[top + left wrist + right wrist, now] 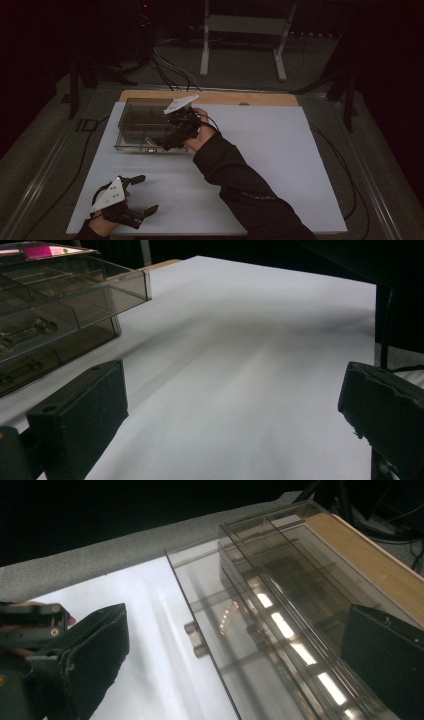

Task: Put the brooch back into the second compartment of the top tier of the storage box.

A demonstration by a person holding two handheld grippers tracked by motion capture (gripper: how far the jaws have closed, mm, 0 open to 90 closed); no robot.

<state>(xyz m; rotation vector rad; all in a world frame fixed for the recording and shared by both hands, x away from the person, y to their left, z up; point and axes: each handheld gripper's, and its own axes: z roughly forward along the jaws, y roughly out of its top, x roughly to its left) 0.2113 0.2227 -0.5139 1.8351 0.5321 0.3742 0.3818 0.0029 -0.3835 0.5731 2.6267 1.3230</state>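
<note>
Both hand-held grippers wide: left (141, 194) near; right (169, 141) at crosswise-lying clear box (142, 125).

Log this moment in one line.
left claw: open, idle over sheet | right claw: open, at clear box front | nothing held

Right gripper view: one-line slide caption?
Open right gripper poised over the smoky clear drawer box on the white tabletop.
</note>
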